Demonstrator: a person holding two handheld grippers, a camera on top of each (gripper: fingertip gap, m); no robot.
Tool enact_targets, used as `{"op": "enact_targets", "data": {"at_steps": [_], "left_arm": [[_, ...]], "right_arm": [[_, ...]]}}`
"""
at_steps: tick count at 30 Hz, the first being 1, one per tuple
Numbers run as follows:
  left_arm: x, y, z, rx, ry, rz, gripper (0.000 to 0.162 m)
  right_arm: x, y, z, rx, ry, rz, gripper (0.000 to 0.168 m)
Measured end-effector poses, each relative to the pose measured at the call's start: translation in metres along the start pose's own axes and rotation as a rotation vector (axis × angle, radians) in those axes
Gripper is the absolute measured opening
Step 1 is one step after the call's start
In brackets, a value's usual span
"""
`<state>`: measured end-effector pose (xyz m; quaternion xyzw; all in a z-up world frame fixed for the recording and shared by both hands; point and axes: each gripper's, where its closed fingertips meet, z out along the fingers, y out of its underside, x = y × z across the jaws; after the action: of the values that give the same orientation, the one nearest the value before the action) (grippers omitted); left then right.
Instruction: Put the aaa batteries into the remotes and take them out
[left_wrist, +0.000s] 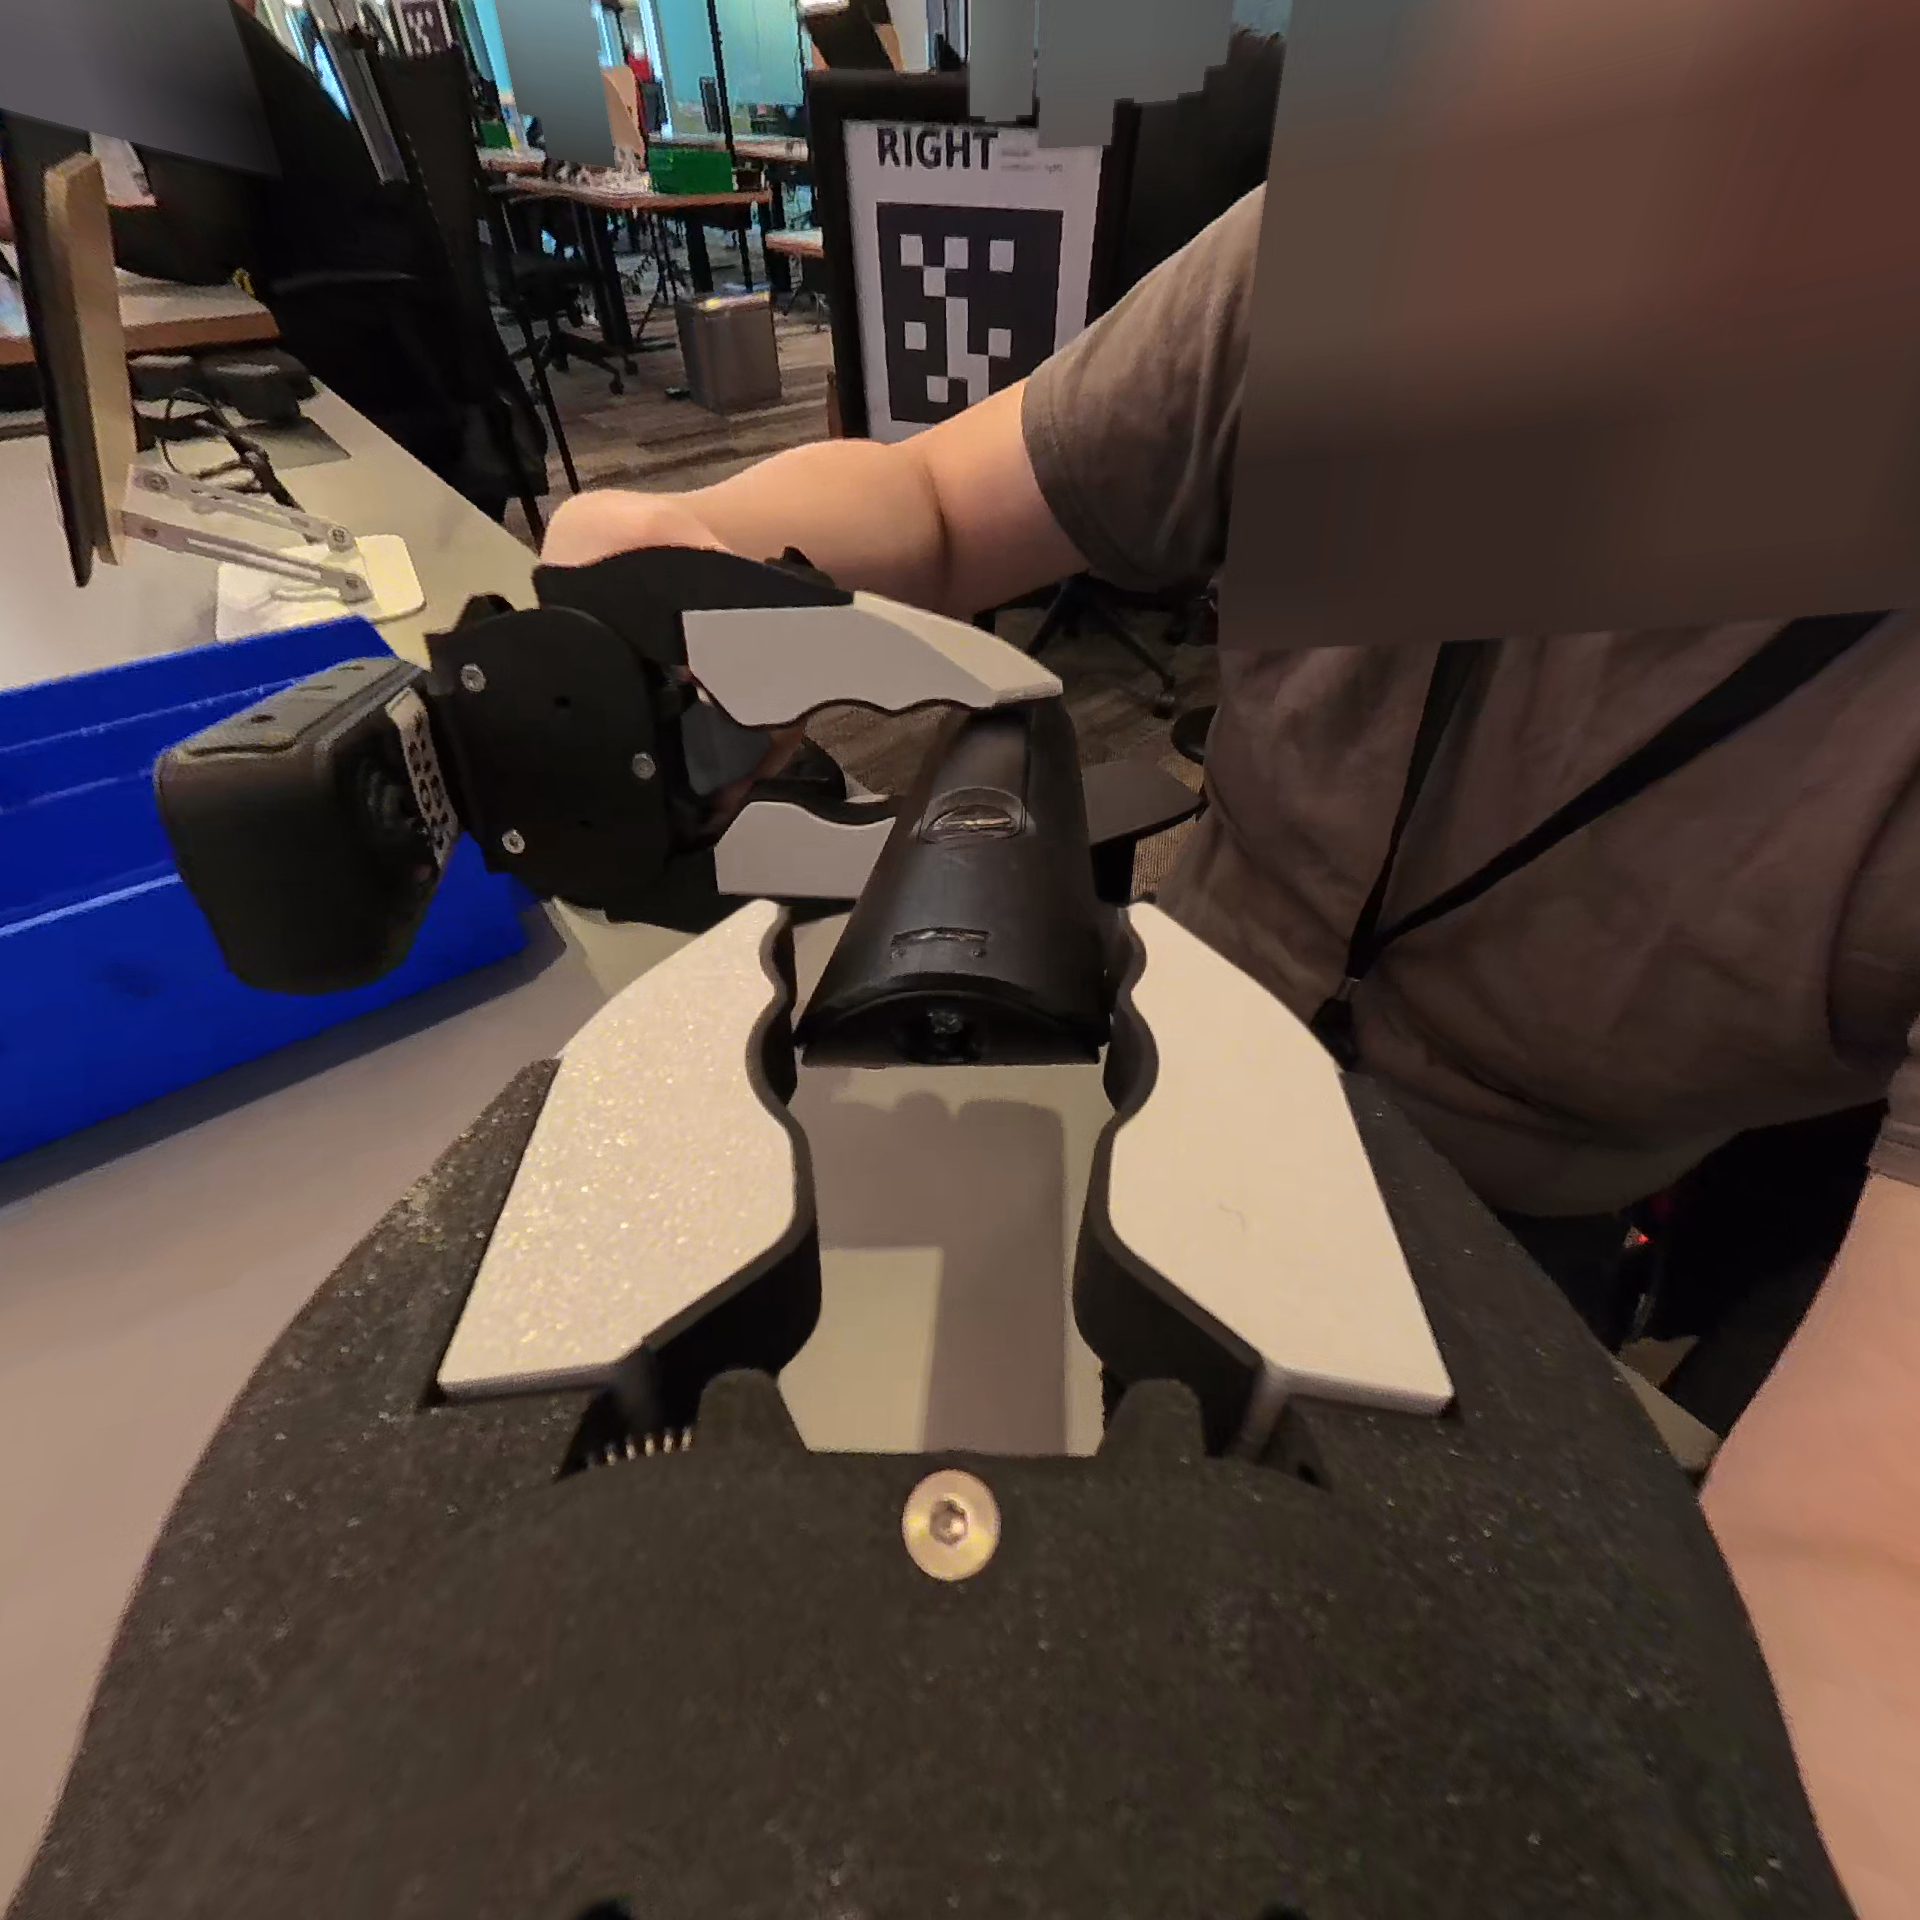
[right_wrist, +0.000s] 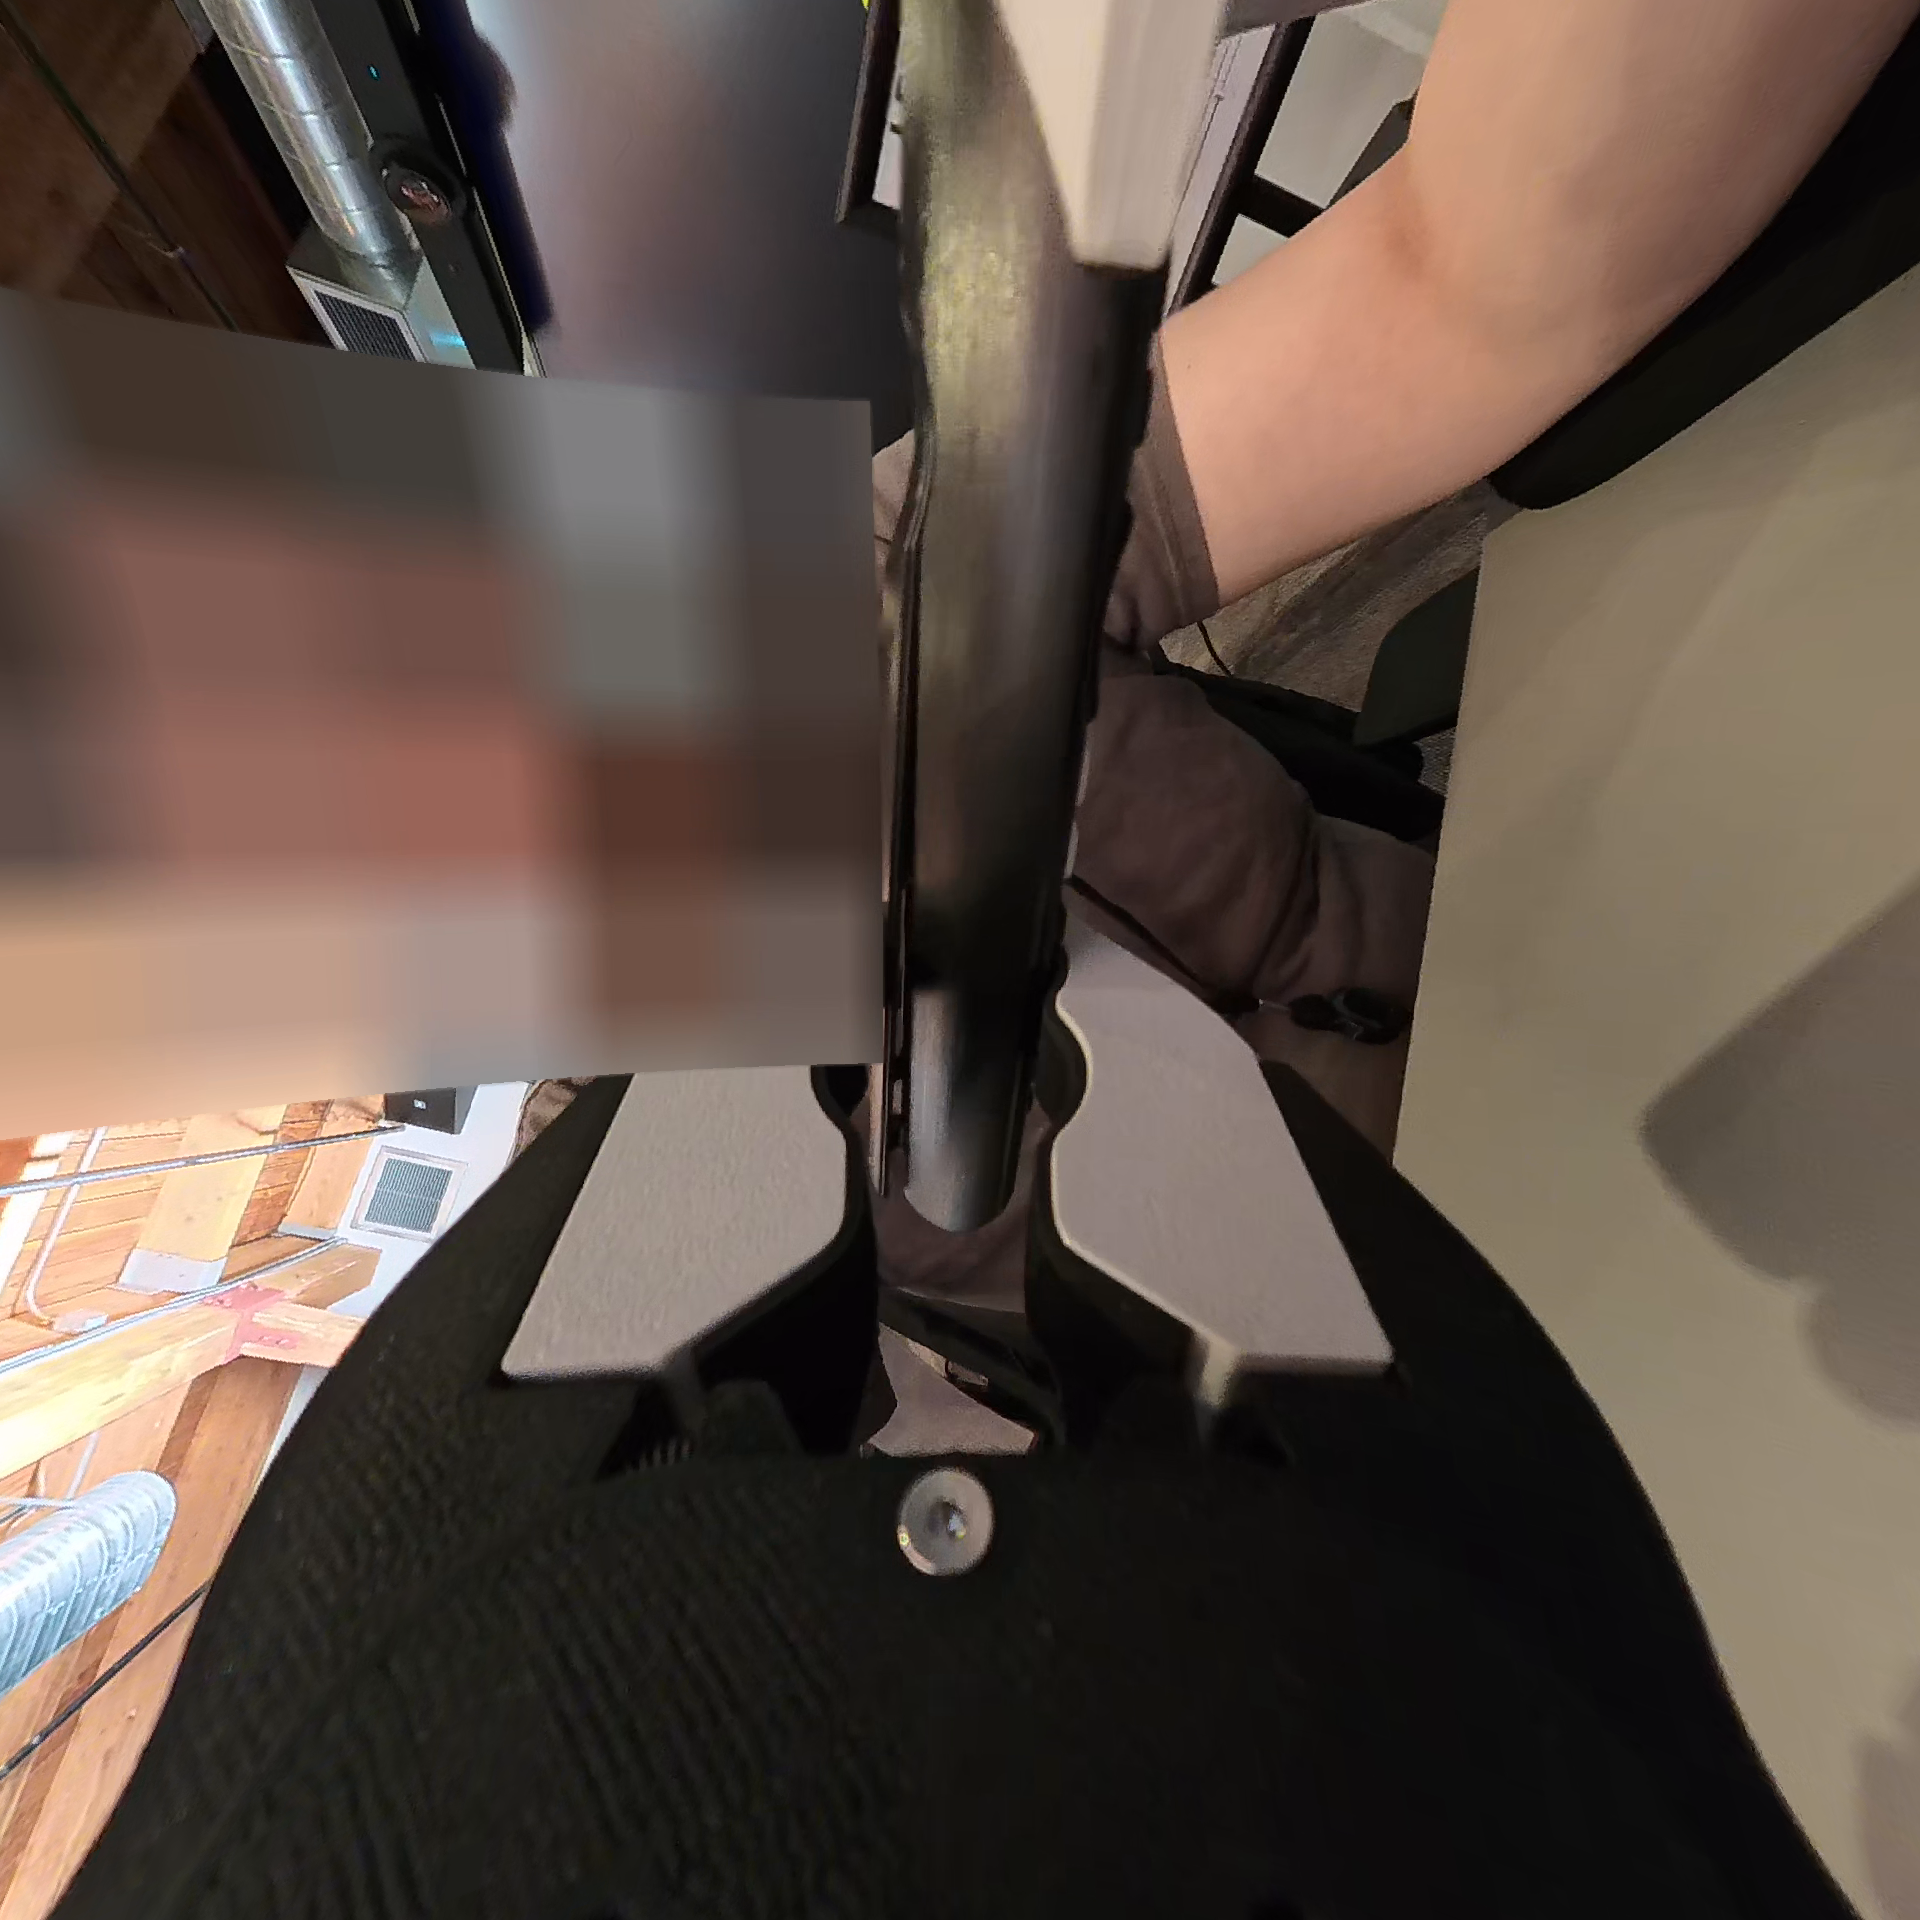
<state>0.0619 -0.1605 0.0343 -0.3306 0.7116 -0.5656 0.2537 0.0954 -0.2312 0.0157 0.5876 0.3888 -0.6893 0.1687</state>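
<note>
Two tools are clamping one black remote (left_wrist: 961, 894) above the pale tabletop (left_wrist: 187, 1299). Left of the left tool (left_wrist: 951, 1023) a blue bin (left_wrist: 73, 831) is sitting; ahead, the right tool (left_wrist: 914, 748) is pinching the remote's far end, with office desks (left_wrist: 634, 197) showing behind.

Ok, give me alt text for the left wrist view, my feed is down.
The left claw is shut on the near end of a black remote, held above a pale table. The right claw grips the remote's far end from the left, with a blue bin behind it.
</note>
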Motion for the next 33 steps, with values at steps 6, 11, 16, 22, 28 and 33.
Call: {"op": "enact_targets", "data": {"at_steps": [6,11,16,22,28,33], "left_arm": [[-0.007,-0.002,0.003,0.002,-0.045,0.036,0.057],[-0.012,-0.008,0.006,0.009,-0.059,0.011,0.057],[-0.024,-0.013,0.006,0.037,-0.091,-0.066,0.056],[-0.035,-0.011,0.005,0.085,-0.098,-0.129,0.056],[-0.038,-0.012,0.006,0.112,-0.095,-0.142,0.056],[-0.043,-0.010,0.010,0.137,-0.088,-0.159,0.056]], "right_arm": [[-0.005,0.002,-0.007,0.027,0.008,-0.009,0.029],[-0.007,0.004,-0.013,0.047,-0.030,0.003,0.029],[-0.016,0.001,-0.027,0.119,-0.106,-0.006,0.030],[-0.018,-0.005,-0.039,0.204,-0.167,-0.008,0.032],[-0.022,-0.007,-0.041,0.242,-0.194,-0.028,0.036],[-0.023,-0.013,-0.043,0.283,-0.184,-0.025,0.044]]}}
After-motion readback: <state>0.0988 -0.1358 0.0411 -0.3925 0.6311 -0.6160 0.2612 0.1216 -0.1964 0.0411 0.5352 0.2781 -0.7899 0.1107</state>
